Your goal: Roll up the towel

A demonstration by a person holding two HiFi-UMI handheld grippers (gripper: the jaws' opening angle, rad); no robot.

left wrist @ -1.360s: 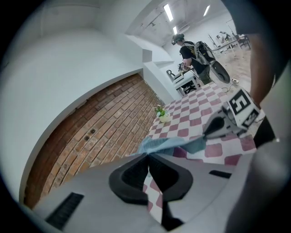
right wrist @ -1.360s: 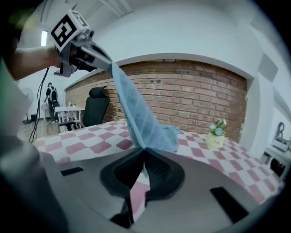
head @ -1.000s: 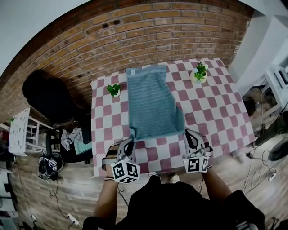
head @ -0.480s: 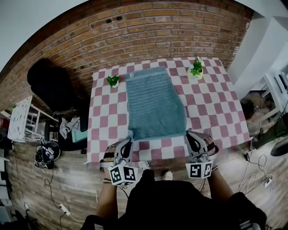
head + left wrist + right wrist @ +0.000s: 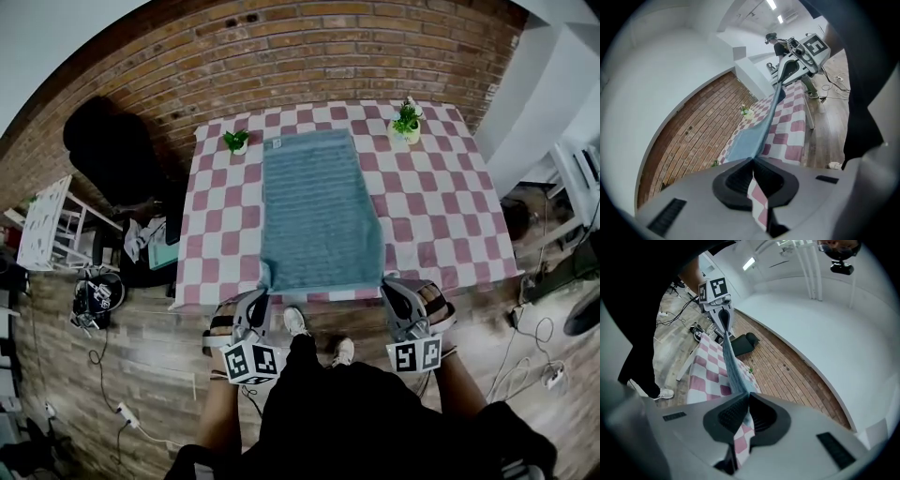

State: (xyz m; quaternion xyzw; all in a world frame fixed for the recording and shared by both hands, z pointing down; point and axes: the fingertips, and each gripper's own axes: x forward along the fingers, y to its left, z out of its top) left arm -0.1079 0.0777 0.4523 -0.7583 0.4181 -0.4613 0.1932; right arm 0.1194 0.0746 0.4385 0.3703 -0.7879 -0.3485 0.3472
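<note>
A blue-grey striped towel [image 5: 319,211] lies flat along the red-and-white checked table [image 5: 441,216], and its near edge reaches the table's front edge. My left gripper [image 5: 265,292] is shut on the towel's near left corner, my right gripper [image 5: 386,286] on the near right corner. In the left gripper view the towel's edge [image 5: 761,129] runs taut from my left gripper [image 5: 752,159] across to the right gripper [image 5: 782,84]. The right gripper view shows the same edge [image 5: 733,371] stretched from my right gripper [image 5: 749,394] to the left gripper [image 5: 724,329]. Checked cloth also shows at both sets of jaws.
Two small potted plants [image 5: 236,141] [image 5: 405,122] stand at the table's far corners, either side of the towel. A black chair [image 5: 108,150] and a white rack [image 5: 42,234] are left of the table. The brick wall [image 5: 328,56] is behind; cables lie on the wooden floor.
Both grippers have drawn back toward the person with the towel's near corners. The towel has slid along the table until its near edge reaches the front edge. The person has stepped back.
</note>
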